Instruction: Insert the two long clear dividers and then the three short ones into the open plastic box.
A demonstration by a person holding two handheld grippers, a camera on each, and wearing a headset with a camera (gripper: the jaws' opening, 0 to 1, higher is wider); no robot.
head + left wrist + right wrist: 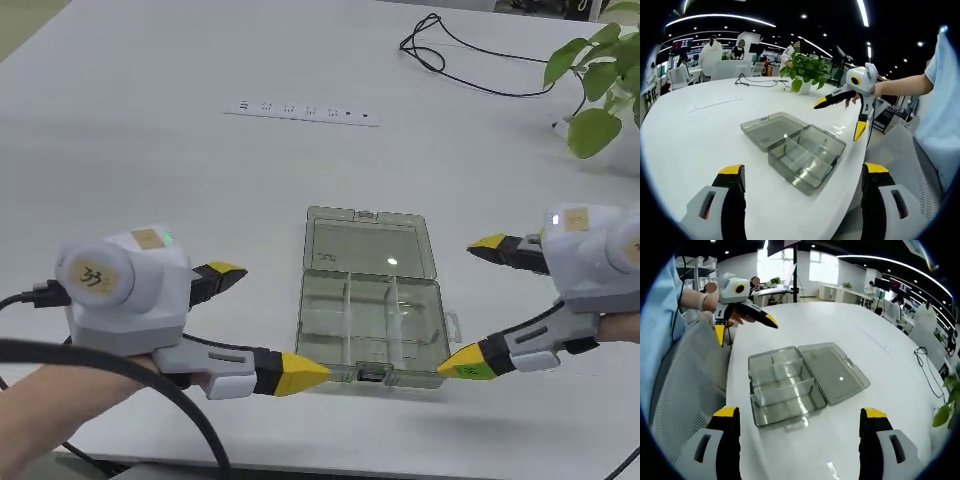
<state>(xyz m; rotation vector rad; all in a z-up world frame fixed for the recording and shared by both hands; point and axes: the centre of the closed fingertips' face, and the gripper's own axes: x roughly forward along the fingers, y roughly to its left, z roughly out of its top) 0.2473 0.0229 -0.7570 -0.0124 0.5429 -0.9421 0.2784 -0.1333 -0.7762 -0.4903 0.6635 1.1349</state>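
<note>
The clear plastic box (pixel 340 374) lies open at the table's near edge, its lid (pixel 370 245) folded flat behind it. Clear dividers (pixel 347 310) stand inside the base and split it into compartments. My left gripper (pixel 267 321) hovers open just left of the box and my right gripper (pixel 470 304) hovers open just right of it, both empty. In the left gripper view the box (pixel 790 172) sits ahead between the open jaws, with the right gripper (pixel 840 118) beyond. The right gripper view has the box (pixel 785 416) ahead and the left gripper (pixel 746 330) past it.
A white power strip (pixel 302 112) lies at the far middle of the table. A black cable (pixel 450 55) loops at the back right, beside a green plant (pixel 600 90). The table's front edge runs just under the box.
</note>
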